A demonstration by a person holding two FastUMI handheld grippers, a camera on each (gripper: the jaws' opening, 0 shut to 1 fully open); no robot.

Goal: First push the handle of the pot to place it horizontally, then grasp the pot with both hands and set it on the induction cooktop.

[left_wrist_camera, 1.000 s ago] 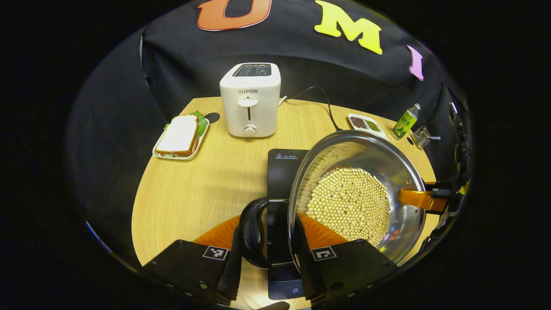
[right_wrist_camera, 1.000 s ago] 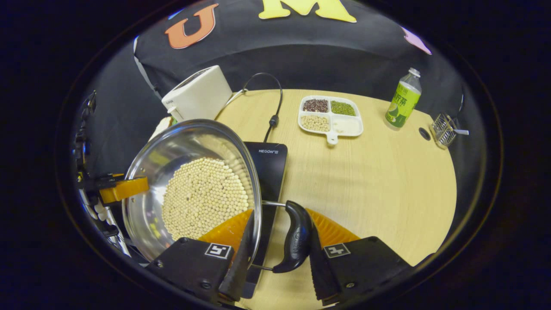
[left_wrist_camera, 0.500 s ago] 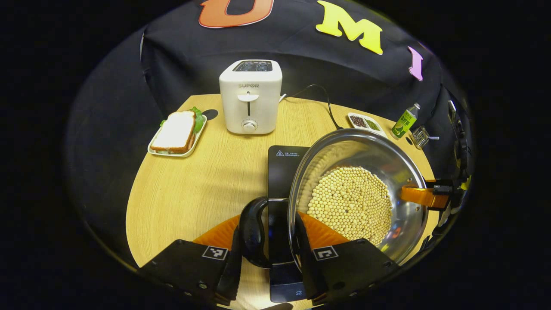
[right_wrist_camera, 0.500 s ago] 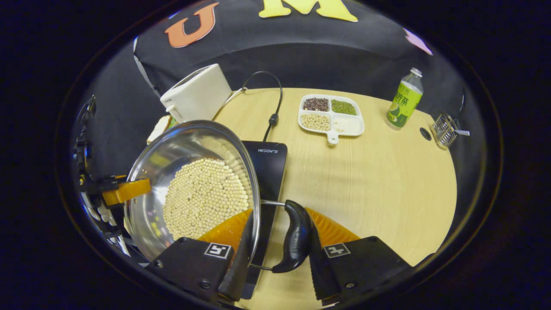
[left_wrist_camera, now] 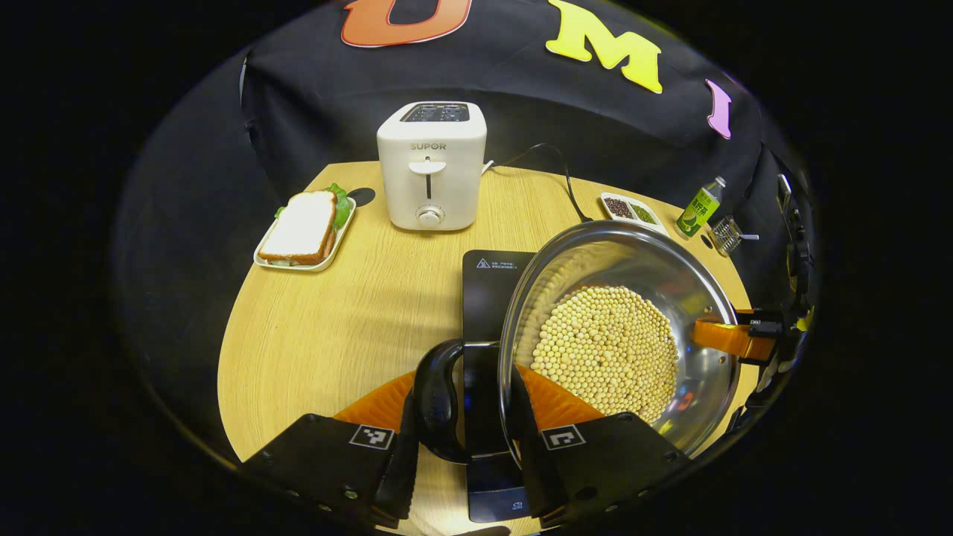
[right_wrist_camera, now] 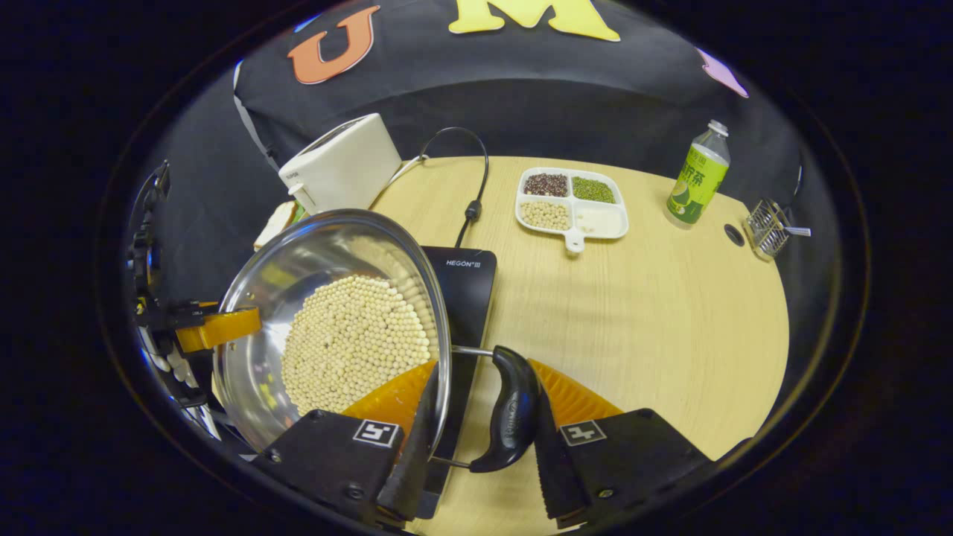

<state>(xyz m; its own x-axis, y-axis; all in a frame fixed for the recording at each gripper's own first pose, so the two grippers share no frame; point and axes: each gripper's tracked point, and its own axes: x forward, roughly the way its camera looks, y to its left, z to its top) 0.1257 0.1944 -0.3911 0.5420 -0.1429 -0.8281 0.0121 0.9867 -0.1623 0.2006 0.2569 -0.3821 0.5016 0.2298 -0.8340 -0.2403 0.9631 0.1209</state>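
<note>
Silver pot (left_wrist_camera: 700,387) w/ pale beige beans (left_wrist_camera: 607,350), black handle (left_wrist_camera: 435,402); black cooktop (left_wrist_camera: 488,283); white toaster (left_wrist_camera: 432,167); green-label bottle (right_wrist_camera: 694,179) showing on light wood-grain table (right_wrist_camera: 655,313).

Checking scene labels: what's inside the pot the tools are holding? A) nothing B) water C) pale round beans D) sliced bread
C: the pot carries a layer of pale round beans over its bottom, seen in both the left and right gripper views; each tool grips a black side handle.

The pot (left_wrist_camera: 618,335) hides most of the induction cooktop (left_wrist_camera: 488,283).
</note>
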